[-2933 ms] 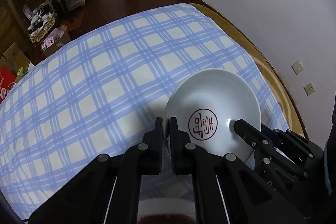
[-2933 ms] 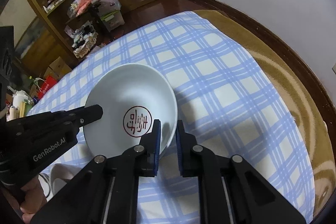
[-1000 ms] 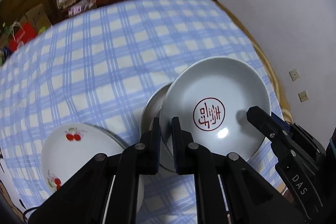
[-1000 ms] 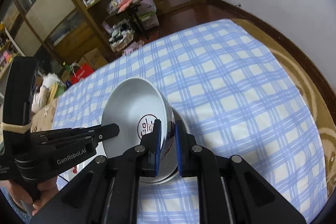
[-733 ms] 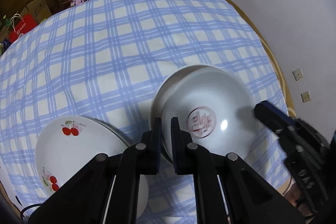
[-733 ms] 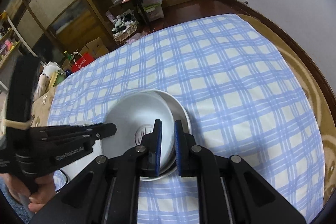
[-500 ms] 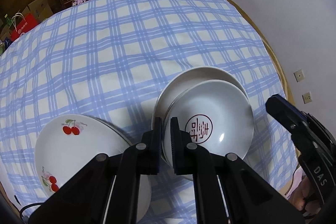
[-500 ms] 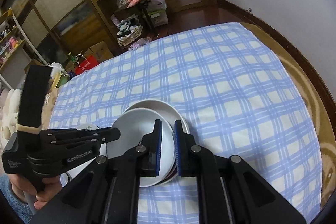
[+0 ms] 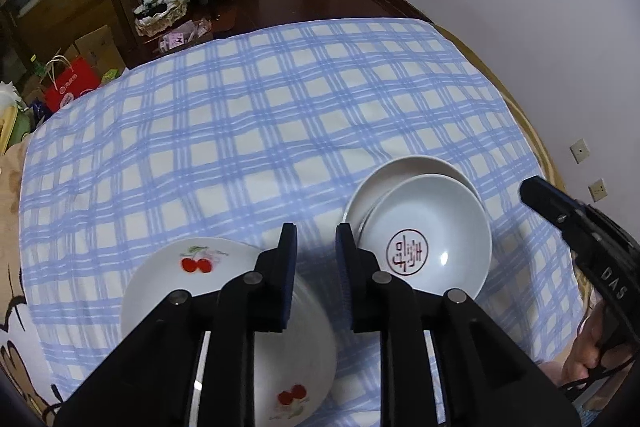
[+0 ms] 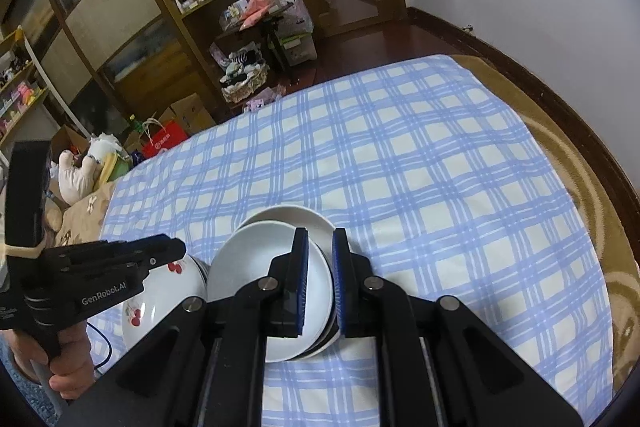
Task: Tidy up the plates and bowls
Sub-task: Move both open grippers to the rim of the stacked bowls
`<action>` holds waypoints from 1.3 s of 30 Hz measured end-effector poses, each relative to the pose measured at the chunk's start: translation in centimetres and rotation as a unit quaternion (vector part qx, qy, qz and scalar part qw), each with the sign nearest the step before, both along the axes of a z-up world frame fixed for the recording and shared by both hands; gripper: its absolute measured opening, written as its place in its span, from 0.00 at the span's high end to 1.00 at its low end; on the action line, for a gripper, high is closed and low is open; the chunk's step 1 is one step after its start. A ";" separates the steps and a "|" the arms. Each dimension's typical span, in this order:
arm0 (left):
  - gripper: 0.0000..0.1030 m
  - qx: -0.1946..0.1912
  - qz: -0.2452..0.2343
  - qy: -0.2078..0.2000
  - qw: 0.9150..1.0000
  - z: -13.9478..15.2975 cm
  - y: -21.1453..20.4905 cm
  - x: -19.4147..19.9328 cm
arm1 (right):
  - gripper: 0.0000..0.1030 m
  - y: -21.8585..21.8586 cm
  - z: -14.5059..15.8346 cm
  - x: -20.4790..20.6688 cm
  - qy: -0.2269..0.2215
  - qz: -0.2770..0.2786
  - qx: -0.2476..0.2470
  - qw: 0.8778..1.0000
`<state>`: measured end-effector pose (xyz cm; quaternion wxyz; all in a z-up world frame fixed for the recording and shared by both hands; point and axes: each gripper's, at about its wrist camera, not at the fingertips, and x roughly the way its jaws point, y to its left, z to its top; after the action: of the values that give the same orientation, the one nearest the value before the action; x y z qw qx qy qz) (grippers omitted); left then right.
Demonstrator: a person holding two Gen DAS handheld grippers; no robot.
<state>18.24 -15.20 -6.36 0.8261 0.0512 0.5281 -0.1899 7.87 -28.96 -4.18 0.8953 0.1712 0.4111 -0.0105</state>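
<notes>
On the checked cloth point(image 9: 248, 131) a white bowl with a red seal point(image 9: 428, 239) sits nested on another bowl point(image 9: 404, 167), beside a cherry plate point(image 9: 192, 267). Left gripper point(image 9: 316, 247) is opening, nothing between its jaws, just off the bowl's near-left rim. Right gripper point(image 10: 320, 259) stays clenched on the top bowl's right rim.
</notes>
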 end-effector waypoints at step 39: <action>0.16 -0.017 0.013 -0.015 1.000 -1.0 3.1 1.3 | 0.00 -2.5 -1.2 -1.0 0.027 -0.092 -0.059 0.994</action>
<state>19.51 -12.10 -7.33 0.8372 0.0328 0.5130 -0.1869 6.88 -31.44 -5.34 0.8877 0.1553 0.4159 -0.1219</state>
